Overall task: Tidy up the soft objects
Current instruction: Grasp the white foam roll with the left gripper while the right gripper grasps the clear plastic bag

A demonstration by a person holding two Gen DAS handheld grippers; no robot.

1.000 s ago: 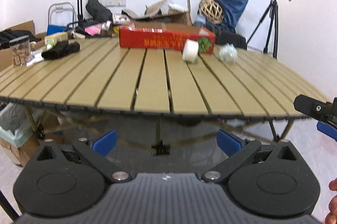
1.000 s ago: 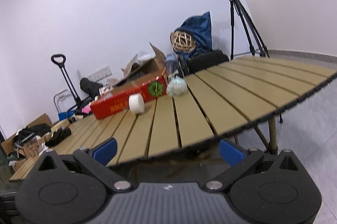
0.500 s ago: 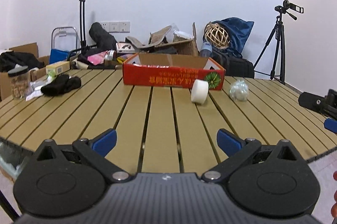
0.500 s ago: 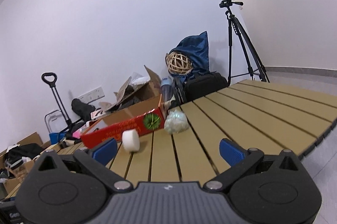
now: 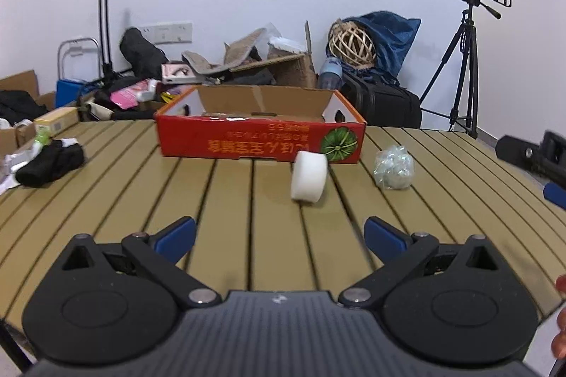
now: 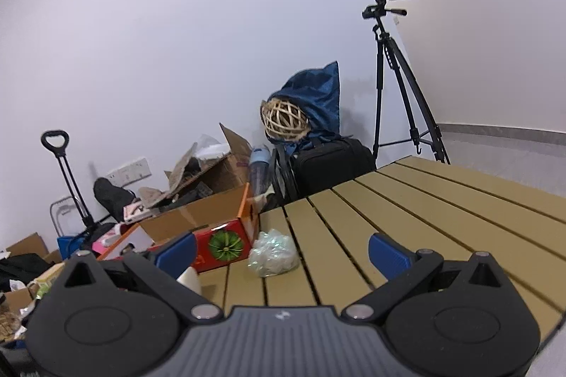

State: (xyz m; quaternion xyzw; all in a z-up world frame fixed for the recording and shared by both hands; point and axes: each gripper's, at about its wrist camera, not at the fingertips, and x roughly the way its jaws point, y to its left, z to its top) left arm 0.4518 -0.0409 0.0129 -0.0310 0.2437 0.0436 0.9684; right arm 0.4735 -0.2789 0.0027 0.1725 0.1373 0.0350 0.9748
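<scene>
A white foam roll [image 5: 309,176] stands on edge on the slatted table [image 5: 230,200], just in front of an open red cardboard box [image 5: 260,139]. Right of the roll lies a crumpled clear plastic ball [image 5: 393,167]. A black cloth bundle [image 5: 49,163] rests at the table's left. My left gripper [image 5: 279,237] hovers open over the near slats, short of the roll. In the right wrist view my right gripper [image 6: 281,251] is open, with the plastic ball [image 6: 273,253] between and beyond its fingers, the box [image 6: 215,244] to the left and the roll [image 6: 190,279] partly hidden behind the left finger.
Behind the table are cardboard boxes, a black bag [image 5: 382,106], a wicker ball on a blue sack [image 6: 284,120], a tripod with a camera [image 6: 392,76] and a hand trolley [image 5: 103,23]. The right gripper's body shows at the left wrist view's right edge [image 5: 530,157]. A small yellow box [image 5: 56,120] sits far left.
Both grippers have risen from below the table edge and moved forward over the tabletop. The roll, ball and box appear closer. Both stayed open.
</scene>
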